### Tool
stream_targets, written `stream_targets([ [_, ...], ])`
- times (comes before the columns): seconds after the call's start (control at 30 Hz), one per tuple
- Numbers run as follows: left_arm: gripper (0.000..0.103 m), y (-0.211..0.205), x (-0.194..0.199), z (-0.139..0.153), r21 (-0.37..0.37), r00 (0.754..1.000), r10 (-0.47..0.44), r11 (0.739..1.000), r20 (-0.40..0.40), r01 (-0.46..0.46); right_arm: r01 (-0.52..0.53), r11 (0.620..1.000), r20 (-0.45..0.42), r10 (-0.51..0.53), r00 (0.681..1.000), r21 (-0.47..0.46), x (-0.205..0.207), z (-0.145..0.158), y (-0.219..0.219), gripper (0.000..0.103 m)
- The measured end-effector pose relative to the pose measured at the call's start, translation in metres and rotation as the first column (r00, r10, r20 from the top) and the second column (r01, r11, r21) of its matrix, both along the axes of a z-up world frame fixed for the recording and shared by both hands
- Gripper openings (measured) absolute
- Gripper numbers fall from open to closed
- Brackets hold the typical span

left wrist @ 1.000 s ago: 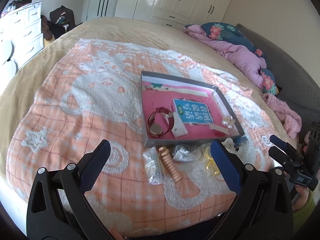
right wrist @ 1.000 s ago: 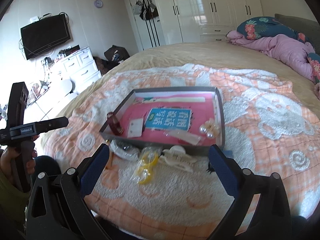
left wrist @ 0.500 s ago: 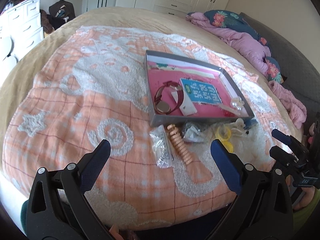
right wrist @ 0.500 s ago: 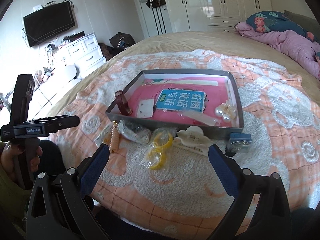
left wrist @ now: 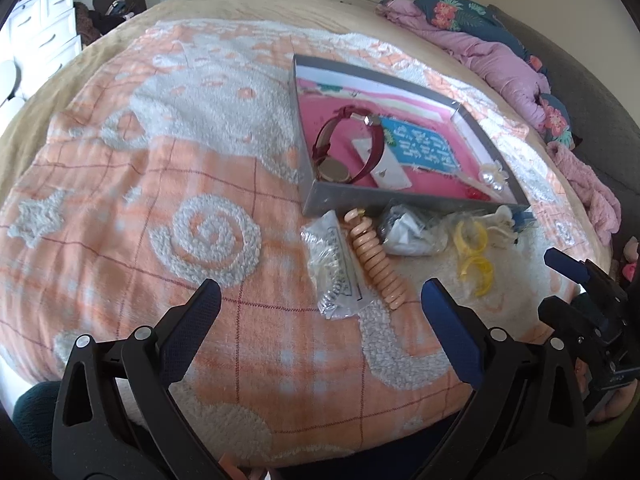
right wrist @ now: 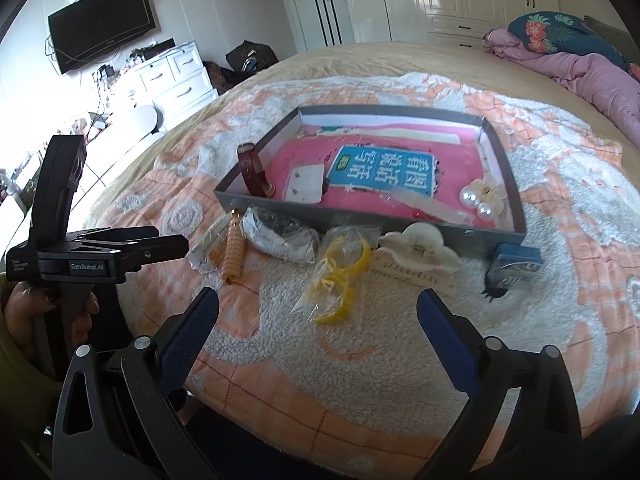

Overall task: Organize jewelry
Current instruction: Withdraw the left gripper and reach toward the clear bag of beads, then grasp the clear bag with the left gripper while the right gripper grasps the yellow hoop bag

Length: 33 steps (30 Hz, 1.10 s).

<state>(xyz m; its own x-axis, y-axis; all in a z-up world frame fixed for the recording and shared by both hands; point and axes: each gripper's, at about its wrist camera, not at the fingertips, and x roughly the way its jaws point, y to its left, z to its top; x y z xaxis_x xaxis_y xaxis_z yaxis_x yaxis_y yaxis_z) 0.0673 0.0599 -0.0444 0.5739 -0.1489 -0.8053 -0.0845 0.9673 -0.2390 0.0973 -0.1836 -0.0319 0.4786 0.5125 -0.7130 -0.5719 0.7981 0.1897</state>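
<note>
As both cameras have closed in over the last second, the left gripper (left wrist: 320, 292) and right gripper (right wrist: 318, 300) hang wide and empty; loose jewelry fills mid-frame below the tray (left wrist: 340, 198), unsorted, so picking seems imminent.

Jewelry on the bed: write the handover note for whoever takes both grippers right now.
Left gripper: open, empty, hovering short of the bagged chain and peach coil band.
Right gripper: open, empty, facing the bagged yellow rings.
Done: in the grey tray lie the red watch, an earring card and a pearl flower clip.
Left: on the blanket before the tray's near wall, the chain bag, coil band, a crumpled clear bag, yellow rings, white claw clip and small blue box.
</note>
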Motion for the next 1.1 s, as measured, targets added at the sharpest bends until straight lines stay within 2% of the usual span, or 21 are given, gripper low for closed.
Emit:
stream_targets([
  [0.23, 0.094, -0.003, 0.006, -0.013, 0.008, 1.0, -0.019, 1.0, -0.023, 0.02, -0.001, 1.0, -0.031, 0.001, 1.0, -0.02, 0.006, -0.016, 0.009, 0.099],
  [0.3, 0.089, -0.005, 0.006, -0.016, 0.008, 0.999, -0.026, 1.0, -0.029, 0.027, 0.004, 1.0, -0.041, -0.006, 0.999, -0.028, 0.008, -0.021, 0.011, 0.099],
  [0.37, 0.079, -0.006, 0.008, -0.019, 0.015, 0.999, -0.029, 0.999, -0.036, 0.03, 0.015, 0.999, -0.044, -0.017, 0.999, -0.032, 0.011, -0.026, 0.012, 0.099],
  [0.5, 0.066, -0.009, 0.011, -0.022, 0.031, 0.999, -0.032, 0.999, -0.039, 0.033, 0.036, 0.999, -0.054, -0.038, 0.998, -0.04, 0.019, -0.032, 0.013, 0.099],
  [0.57, 0.055, -0.009, 0.014, -0.023, 0.034, 0.999, -0.028, 0.999, -0.038, 0.029, 0.038, 0.999, -0.057, -0.04, 0.998, -0.039, 0.023, -0.034, 0.015, 0.099],
  [0.6, 0.053, -0.009, 0.016, -0.024, 0.032, 0.999, -0.028, 0.999, -0.037, 0.03, 0.041, 0.998, -0.055, -0.043, 0.998, -0.041, 0.025, -0.035, 0.015, 0.099],
  [0.67, 0.039, -0.01, 0.02, -0.025, 0.032, 0.999, -0.035, 0.999, -0.035, 0.036, 0.041, 0.998, -0.057, -0.043, 0.997, -0.04, 0.028, -0.036, 0.016, 0.099],
  [0.77, 0.031, -0.014, 0.025, -0.027, 0.038, 0.998, -0.049, 0.998, -0.036, 0.051, 0.044, 0.998, -0.068, -0.046, 0.997, -0.039, 0.033, -0.04, 0.019, 0.099],
  [0.87, 0.029, -0.015, 0.027, -0.029, 0.052, 0.998, -0.052, 0.997, -0.036, 0.054, 0.046, 0.998, -0.069, -0.049, 0.996, -0.047, 0.036, -0.043, 0.024, 0.098],
  [1.03, 0.027, -0.013, 0.026, -0.029, 0.047, 0.998, -0.058, 0.997, -0.028, 0.059, 0.05, 0.996, -0.05, -0.054, 0.997, -0.069, 0.041, -0.049, 0.031, 0.076],
  [1.1, 0.025, -0.012, 0.023, -0.027, 0.038, 0.998, -0.058, 0.998, -0.02, 0.059, 0.066, 0.995, -0.046, -0.07, 0.997, -0.078, 0.043, -0.053, 0.029, 0.062],
])
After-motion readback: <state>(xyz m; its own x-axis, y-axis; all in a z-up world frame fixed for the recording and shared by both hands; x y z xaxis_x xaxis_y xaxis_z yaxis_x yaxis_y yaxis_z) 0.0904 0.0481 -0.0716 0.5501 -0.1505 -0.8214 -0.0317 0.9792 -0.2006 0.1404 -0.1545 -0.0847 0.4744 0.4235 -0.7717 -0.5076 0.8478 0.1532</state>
